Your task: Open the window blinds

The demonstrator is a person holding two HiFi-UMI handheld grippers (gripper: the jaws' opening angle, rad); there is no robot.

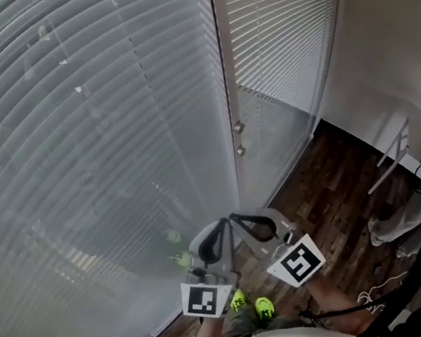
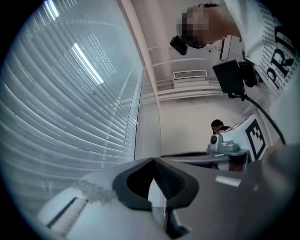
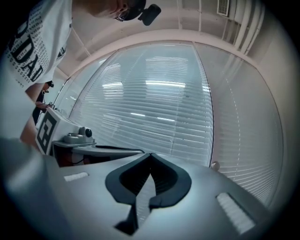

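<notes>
both shut, left tool (image 2: 152, 160) and right tool (image 3: 150, 154) bear square markers (image 1: 208, 299).

L gripper (image 2: 153, 160) & R gripper (image 3: 150, 154) side by side, fingers together, empty.

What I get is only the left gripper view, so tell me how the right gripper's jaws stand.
Observer: The right gripper has its jaws shut, with nothing between them.
Operator: Name any handle near it.
Observer: A small round knob sits low on the frame between the two blinds, to the right of the jaws.
Operator: Describe the floor.
Observer: The head view shows a dark wooden floor below the blinds.
</notes>
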